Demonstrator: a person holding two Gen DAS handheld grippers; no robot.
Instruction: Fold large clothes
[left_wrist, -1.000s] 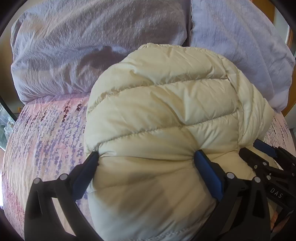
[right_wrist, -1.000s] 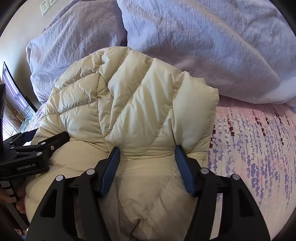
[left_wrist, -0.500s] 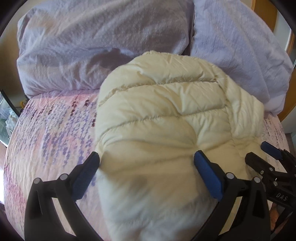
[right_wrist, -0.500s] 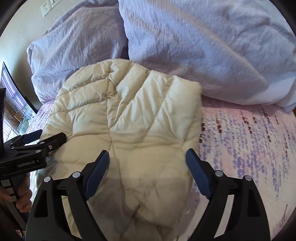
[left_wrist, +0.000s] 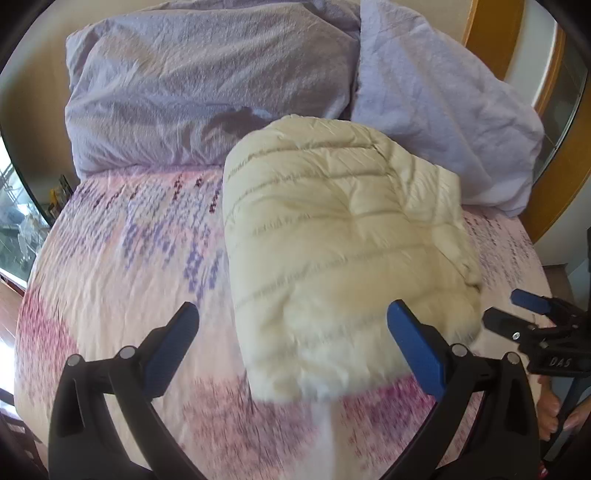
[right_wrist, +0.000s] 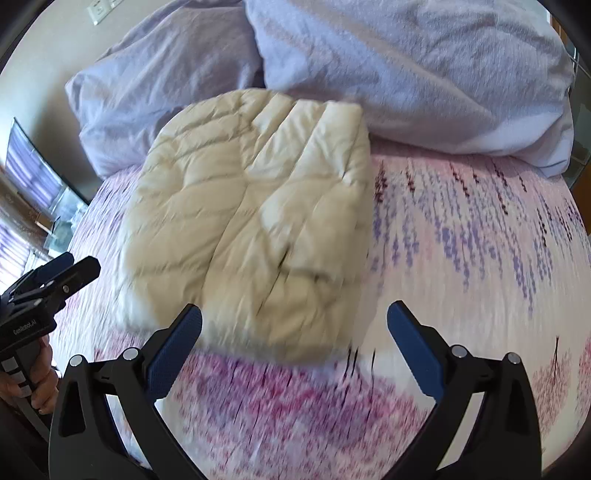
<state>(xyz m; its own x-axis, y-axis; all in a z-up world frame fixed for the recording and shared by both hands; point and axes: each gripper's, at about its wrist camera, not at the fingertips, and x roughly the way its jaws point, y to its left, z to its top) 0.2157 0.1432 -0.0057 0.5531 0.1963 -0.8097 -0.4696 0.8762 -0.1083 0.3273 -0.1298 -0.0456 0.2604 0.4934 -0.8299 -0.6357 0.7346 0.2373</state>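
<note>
Step in hand, by judgement: the fold is finished and the garment released. The cream quilted jacket (left_wrist: 343, 243) lies as a compact folded bundle on the bed (left_wrist: 122, 280), in the centre of the left wrist view and centre-left of the right wrist view, its far edge against the pillows.

Left tongs (left_wrist: 291, 345): jaws wide apart, nothing clamped; the near corner of the jacket shows between the blue pads (left_wrist: 415, 350) in the picture, but no pad presses on it. Right tongs (right_wrist: 295, 345): jaws have just been opening and now stand fully apart, with only patterned sheet and the jacket's near edge showing between them, nothing gripped. Each unit also shows in the other's view: the right tongs at the lower right edge of the left view, the left tongs at the lower left of the right view, with a hand (right_wrist: 35, 384) on its grip.

Next move, by judgement: either confirm the bundle holds its shape and clear away, or press down the puffed panels, which look likely to spring open.

Bed: pink sheet printed with purple and magenta flower sprays, lightly wrinkled. Two lilac pillows (left_wrist: 207, 85) fill the upper frame. Room: beige wall with a socket plate (right_wrist: 103, 7) at upper left, wooden frame at upper right of the left view, a window at far left.
</note>
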